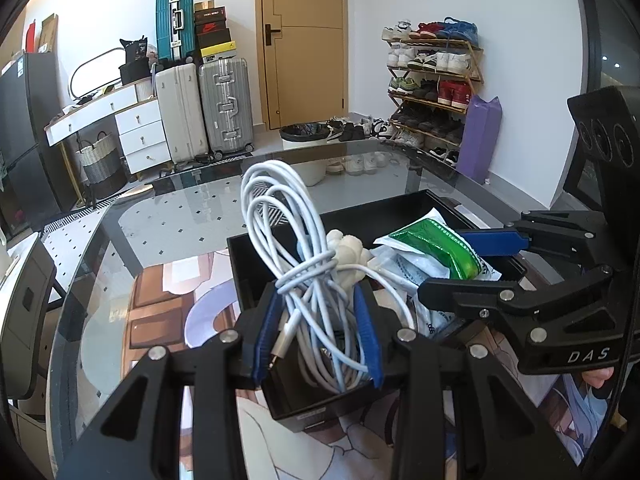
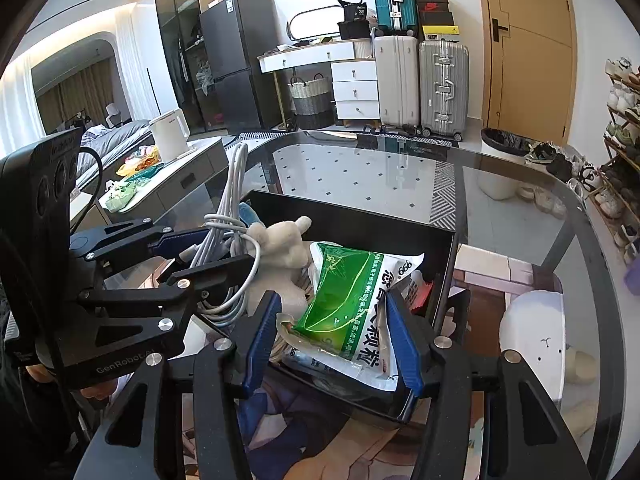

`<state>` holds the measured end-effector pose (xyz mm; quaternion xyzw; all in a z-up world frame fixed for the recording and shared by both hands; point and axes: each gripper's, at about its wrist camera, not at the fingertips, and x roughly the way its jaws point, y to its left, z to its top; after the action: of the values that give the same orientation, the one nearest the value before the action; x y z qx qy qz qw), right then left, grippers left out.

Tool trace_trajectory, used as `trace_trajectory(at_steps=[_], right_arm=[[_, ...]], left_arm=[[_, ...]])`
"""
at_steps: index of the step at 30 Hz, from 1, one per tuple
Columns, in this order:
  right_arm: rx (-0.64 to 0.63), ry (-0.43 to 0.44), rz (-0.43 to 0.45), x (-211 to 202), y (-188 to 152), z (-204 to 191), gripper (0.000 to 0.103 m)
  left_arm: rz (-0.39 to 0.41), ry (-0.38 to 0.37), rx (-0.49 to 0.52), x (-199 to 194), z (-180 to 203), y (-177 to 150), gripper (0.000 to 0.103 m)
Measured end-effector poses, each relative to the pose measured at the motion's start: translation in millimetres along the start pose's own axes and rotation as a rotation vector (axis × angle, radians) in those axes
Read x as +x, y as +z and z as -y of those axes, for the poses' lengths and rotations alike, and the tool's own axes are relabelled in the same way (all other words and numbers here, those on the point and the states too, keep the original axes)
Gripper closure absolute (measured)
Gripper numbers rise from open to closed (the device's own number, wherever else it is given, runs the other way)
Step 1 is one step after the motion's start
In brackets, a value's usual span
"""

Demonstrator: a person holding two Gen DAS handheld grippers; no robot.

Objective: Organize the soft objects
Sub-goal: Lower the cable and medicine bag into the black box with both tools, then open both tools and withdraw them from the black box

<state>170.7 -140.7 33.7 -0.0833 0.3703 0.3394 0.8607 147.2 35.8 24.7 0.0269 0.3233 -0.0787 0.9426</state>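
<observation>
Cable bundle (image 1: 308,280) pinched between left tongs (image 1: 320,332) above box (image 1: 400,210).

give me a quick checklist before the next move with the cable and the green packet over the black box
1. Left gripper has the white cable bundle between its blue pads: ok, pads press its sides.
2. Cable loops clear of the box walls: not ok, loops stand up high and one strand trails toward the packets.
3. Right gripper around the green packet: ok, the packet sits between the pads.
4. Firm grip on that packet: cannot tell.
5. White plush toy free of the cable: not ok, a strand wraps over it.
6. Black box flat on the glass table: ok.
</observation>
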Motion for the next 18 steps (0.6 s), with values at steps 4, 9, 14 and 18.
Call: trace_trajectory(at_steps=[4, 9, 14, 18], right_arm=[[0.003, 0.003, 0.001, -3.1, 0.0, -1.7, 0.049], [0.009, 0.009, 0.005, -6.0, -1.7, 0.4, 0.049], [0.008, 0.013, 0.008, -7.4, -2.1, 2.9, 0.049], [-0.054, -0.038, 0.009, -9.4, -5.0, -5.4, 0.045]], left_arm=[[-0.002, -0.001, 0.004, -2.4, 1.9, -1.2, 0.067], [-0.005, 0.001, 0.021, -6.0, 4.8, -5.2, 0.066], [-0.017, 0.006, 0.033, -5.3, 6.3, -1.5, 0.064], [-0.027, 0.015, 0.034, -6.1, 6.7, -0.6, 0.061]])
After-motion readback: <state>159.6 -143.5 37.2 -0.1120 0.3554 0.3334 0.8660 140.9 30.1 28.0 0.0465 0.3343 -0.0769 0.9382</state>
